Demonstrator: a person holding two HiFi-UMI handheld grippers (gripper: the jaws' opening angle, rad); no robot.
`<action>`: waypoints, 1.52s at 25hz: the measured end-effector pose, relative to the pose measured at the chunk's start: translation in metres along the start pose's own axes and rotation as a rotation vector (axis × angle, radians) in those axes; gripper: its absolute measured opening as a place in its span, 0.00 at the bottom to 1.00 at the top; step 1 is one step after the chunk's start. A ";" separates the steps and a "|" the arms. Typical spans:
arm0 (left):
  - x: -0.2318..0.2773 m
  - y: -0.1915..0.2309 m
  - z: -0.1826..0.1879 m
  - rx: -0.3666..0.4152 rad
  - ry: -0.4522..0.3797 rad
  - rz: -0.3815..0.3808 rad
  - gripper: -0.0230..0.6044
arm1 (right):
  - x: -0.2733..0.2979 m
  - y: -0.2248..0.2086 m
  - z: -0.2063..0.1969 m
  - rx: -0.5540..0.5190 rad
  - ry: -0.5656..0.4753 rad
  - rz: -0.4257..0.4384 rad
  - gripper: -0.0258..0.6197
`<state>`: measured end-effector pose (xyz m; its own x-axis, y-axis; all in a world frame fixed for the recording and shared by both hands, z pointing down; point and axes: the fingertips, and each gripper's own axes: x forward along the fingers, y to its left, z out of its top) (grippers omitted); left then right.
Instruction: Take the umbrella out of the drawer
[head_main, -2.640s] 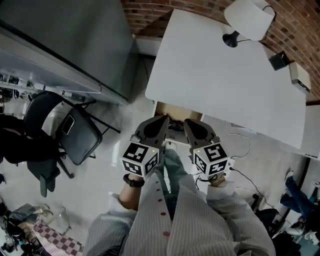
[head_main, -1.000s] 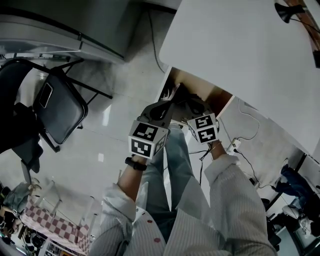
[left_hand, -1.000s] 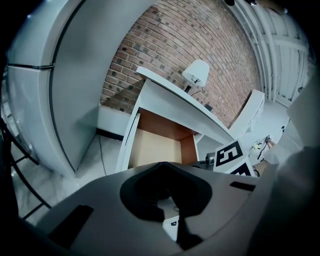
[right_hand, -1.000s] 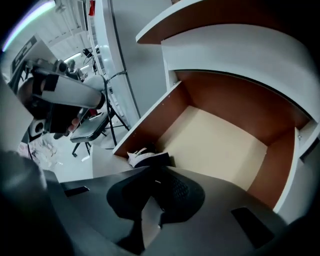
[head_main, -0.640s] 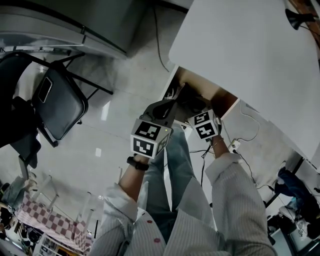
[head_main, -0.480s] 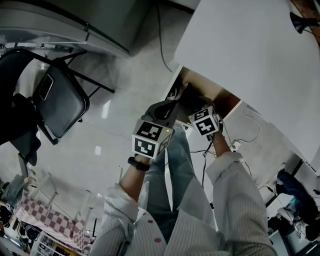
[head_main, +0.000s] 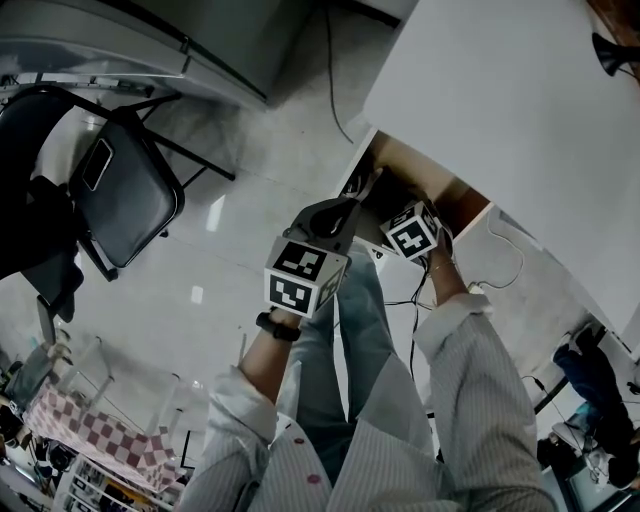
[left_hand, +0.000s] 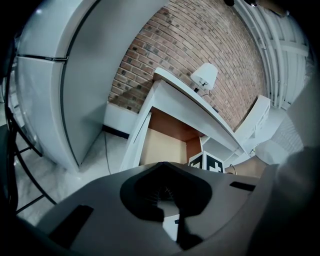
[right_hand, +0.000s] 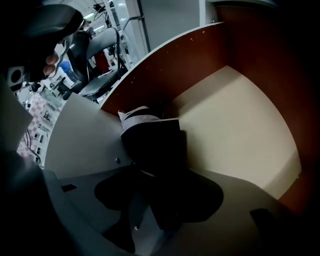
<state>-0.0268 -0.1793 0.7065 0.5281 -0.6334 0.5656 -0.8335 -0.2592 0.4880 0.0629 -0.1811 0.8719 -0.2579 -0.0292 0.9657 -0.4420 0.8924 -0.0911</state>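
The drawer (head_main: 455, 200) stands pulled out under the white table (head_main: 500, 90). In the right gripper view a black folded umbrella (right_hand: 150, 142) with a pale band at its far end lies on the beige drawer bottom (right_hand: 240, 125), against the white side wall. My right gripper (right_hand: 159, 185) points steeply down over it. Its jaws are opening, and the umbrella's near end runs in between them without being pressed. In the head view only its marker cube (head_main: 412, 230) shows at the drawer mouth. My left gripper (head_main: 350, 208) hangs shut and empty just outside the drawer (left_hand: 162, 147).
A black chair (head_main: 125, 205) with a phone on its seat stands at the left. A grey cabinet (head_main: 200, 30) rises behind it. A lamp (left_hand: 204, 76) sits on the table before a brick wall (left_hand: 190, 45). Cables (head_main: 500, 270) lie on the floor at the right.
My right gripper has sunk deeper into the drawer and tipped downward, its cube now at the drawer mouth. The left gripper has stayed where it was.
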 end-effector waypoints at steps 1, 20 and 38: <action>-0.001 -0.001 0.000 -0.001 0.003 0.000 0.05 | 0.001 0.000 -0.001 -0.024 0.004 0.003 0.42; -0.007 -0.010 0.001 0.010 -0.009 0.006 0.05 | -0.005 0.008 -0.007 -0.111 0.036 0.018 0.30; -0.038 -0.045 0.044 0.008 -0.059 0.023 0.05 | -0.087 0.029 0.021 -0.032 -0.082 -0.004 0.30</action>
<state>-0.0167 -0.1759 0.6341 0.4989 -0.6809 0.5361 -0.8465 -0.2501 0.4701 0.0546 -0.1617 0.7802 -0.3264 -0.0688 0.9427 -0.4163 0.9059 -0.0780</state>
